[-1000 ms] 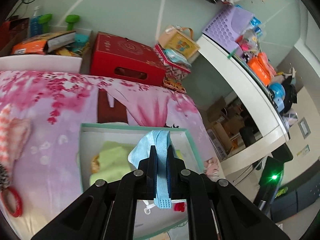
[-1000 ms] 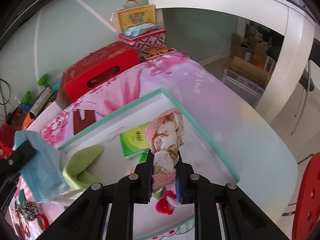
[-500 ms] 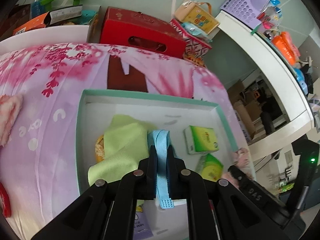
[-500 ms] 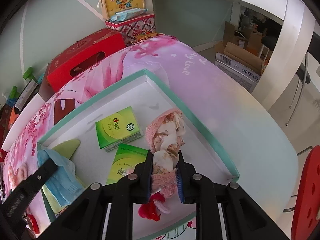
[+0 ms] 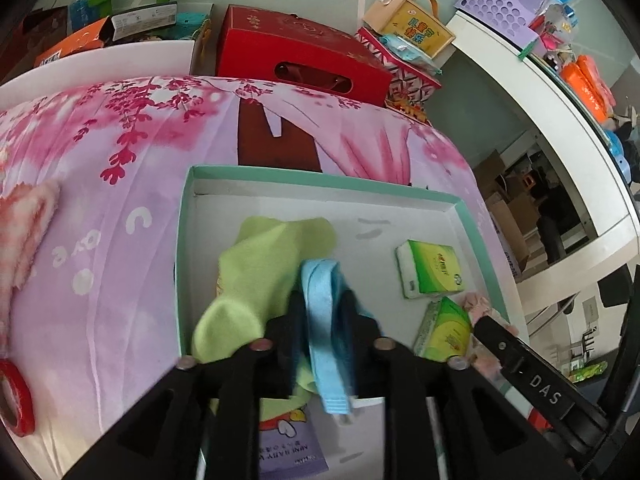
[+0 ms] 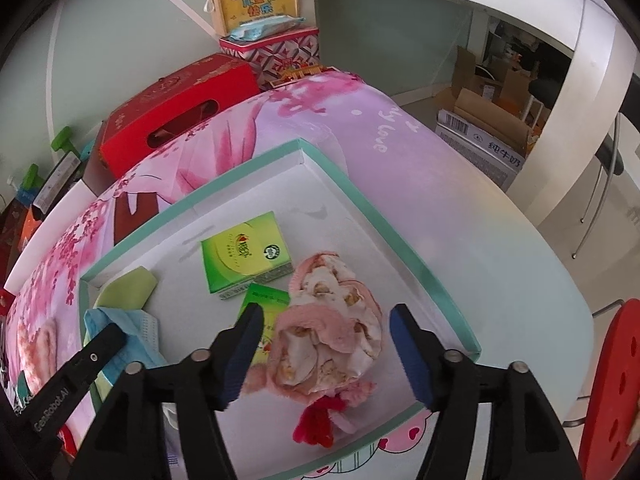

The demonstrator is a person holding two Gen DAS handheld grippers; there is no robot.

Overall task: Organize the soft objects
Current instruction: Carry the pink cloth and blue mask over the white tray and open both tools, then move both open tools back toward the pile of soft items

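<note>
From the left wrist view, the left claw (image 5: 322, 312) sits low over a shallow white box with a teal rim (image 5: 320, 179) that lies on a desk covered by a pink floral cloth (image 5: 120, 184). Its jaws have just been opening and now stand a little apart, with a blue face mask (image 5: 324, 320) draped loosely between them, its folded band hanging down toward the camera; the pads no longer look pressed on it. Under and to the left of the mask lies a lime-green cloth (image 5: 264, 268), inside the box. Two green tissue packs (image 5: 430, 268) rest toward the box's right side, and beyond them the tip of the right claw shows beside a pink bundle. From the right wrist view, the right claw (image 6: 324, 340) has just been opening too and its jaws stand wide, clear of a pink and cream fabric bundle (image 6: 332, 328) that lies on the box floor between them, touching one tissue pack. A red tassel (image 6: 316, 424) trails from the bundle's near end. The left claw's finger and the blue mask appear at the box's left corner.
</note>
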